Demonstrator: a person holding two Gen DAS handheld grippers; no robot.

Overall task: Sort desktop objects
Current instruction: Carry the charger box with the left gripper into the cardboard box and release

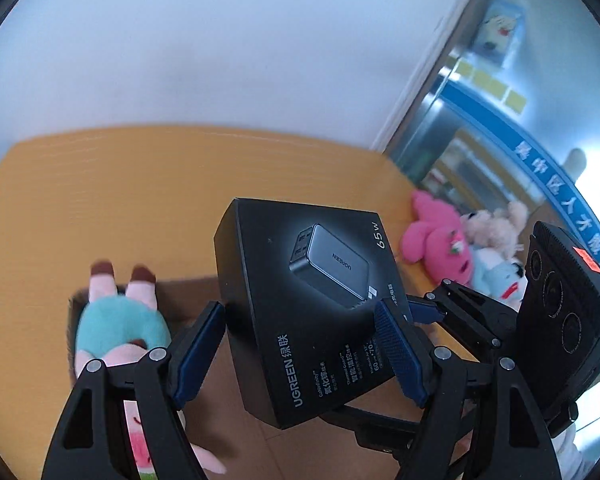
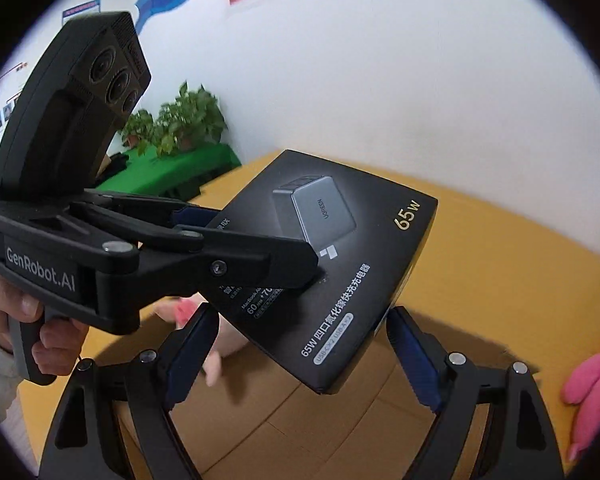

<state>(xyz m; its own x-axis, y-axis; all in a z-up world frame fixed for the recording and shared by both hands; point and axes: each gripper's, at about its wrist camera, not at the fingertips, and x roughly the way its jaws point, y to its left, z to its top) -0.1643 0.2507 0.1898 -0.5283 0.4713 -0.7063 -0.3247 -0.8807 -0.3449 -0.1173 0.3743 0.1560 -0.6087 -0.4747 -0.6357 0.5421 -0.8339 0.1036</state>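
Between left claw [image 1: 300,354] pads, black charger box [image 1: 300,300], right claw [image 2: 300,356] beneath

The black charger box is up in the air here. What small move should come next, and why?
Probably lower the left gripper a little toward the open brown cardboard carton. It is clamped on the black UGREEN charger box, which hangs above the carton where the teal-dressed plush doll lies, while the right gripper stands open and holds nothing.
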